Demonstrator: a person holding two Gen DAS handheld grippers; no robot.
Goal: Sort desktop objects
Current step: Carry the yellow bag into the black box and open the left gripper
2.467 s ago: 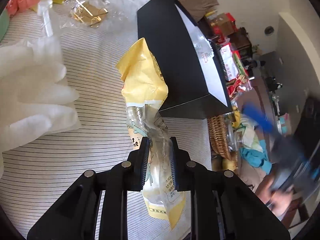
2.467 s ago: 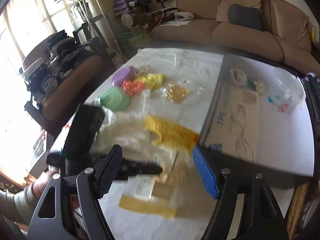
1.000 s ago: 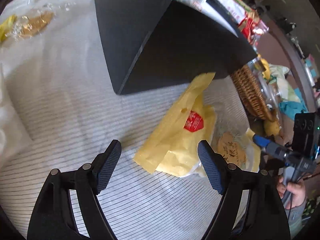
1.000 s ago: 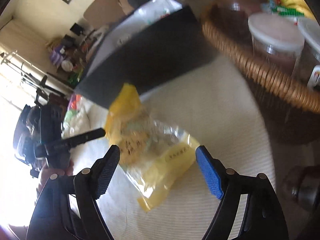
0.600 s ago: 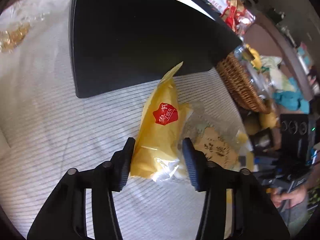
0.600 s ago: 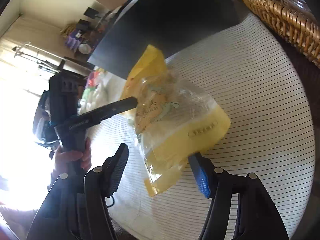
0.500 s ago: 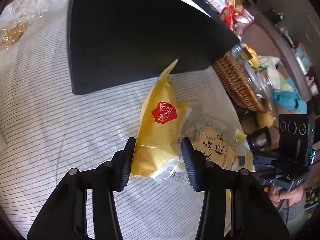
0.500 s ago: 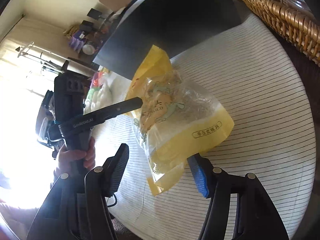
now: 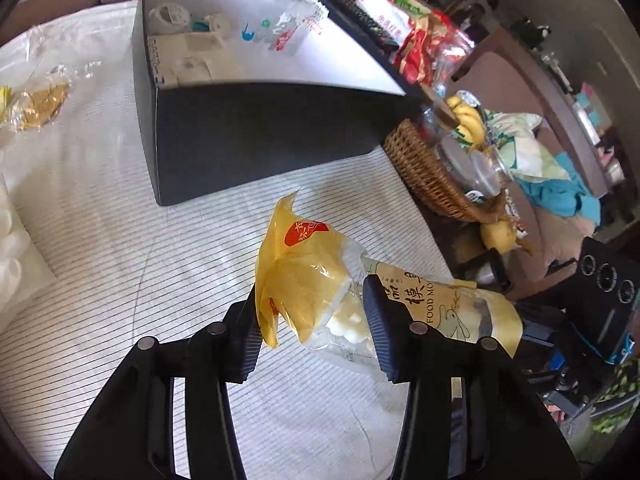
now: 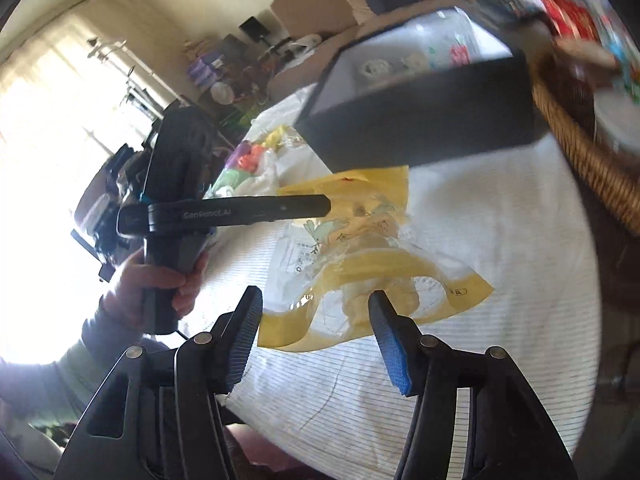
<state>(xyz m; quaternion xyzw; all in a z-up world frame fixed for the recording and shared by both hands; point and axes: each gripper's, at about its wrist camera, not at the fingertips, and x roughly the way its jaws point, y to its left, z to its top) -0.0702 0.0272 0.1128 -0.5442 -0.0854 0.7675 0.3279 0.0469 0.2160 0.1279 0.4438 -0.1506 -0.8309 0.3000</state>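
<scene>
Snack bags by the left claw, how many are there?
2. The yellow bag with a red logo is between the fingers of the left claw; the clear-and-yellow printed bag lies against its right side, partly behind the claw. Another could be hidden underneath.

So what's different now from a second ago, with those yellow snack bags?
The left tongs, open over the bags a second ago, have closed on the yellow bag with the red logo and lifted it. The right tongs stay open around the clear-and-yellow bag. The black box hasn't moved.
</scene>
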